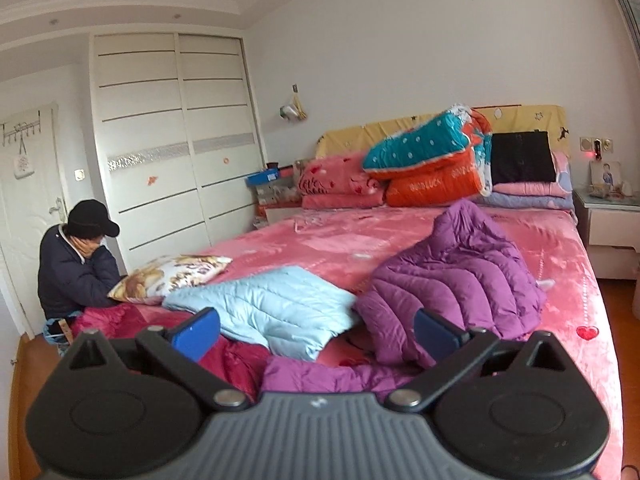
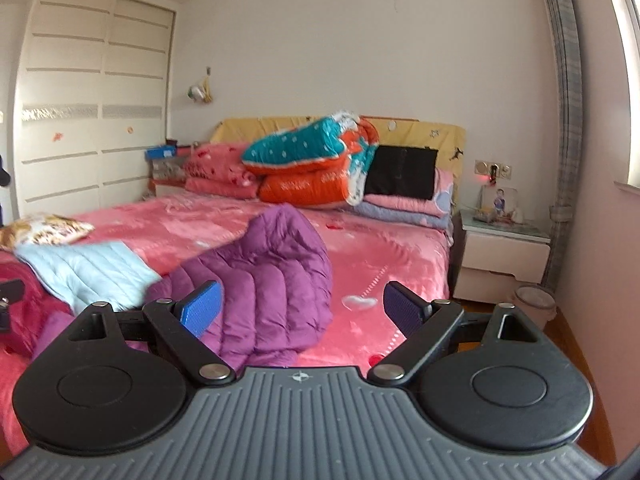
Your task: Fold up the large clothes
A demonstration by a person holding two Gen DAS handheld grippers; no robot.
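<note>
A purple quilted down coat (image 1: 452, 280) lies crumpled on the pink bed (image 1: 328, 240), one part standing up in a peak. To its left lies a light blue quilted garment (image 1: 276, 312), resting on a dark red garment (image 1: 236, 364). My left gripper (image 1: 316, 330) hovers open above the near edge of these clothes, nothing between its blue pads. In the right wrist view the purple coat (image 2: 264, 272) fills the middle, the light blue garment (image 2: 88, 272) sits at the left. My right gripper (image 2: 302, 308) is open over the coat's near side, holding nothing.
Folded quilts and pillows (image 1: 432, 164) are stacked at the headboard. A floral pillow (image 1: 172, 276) lies at the bed's left edge, beside a seated person (image 1: 76, 260) in a dark jacket and cap. A white wardrobe (image 1: 172, 140) stands behind. A nightstand (image 2: 504, 260) and bin (image 2: 534, 304) are at right.
</note>
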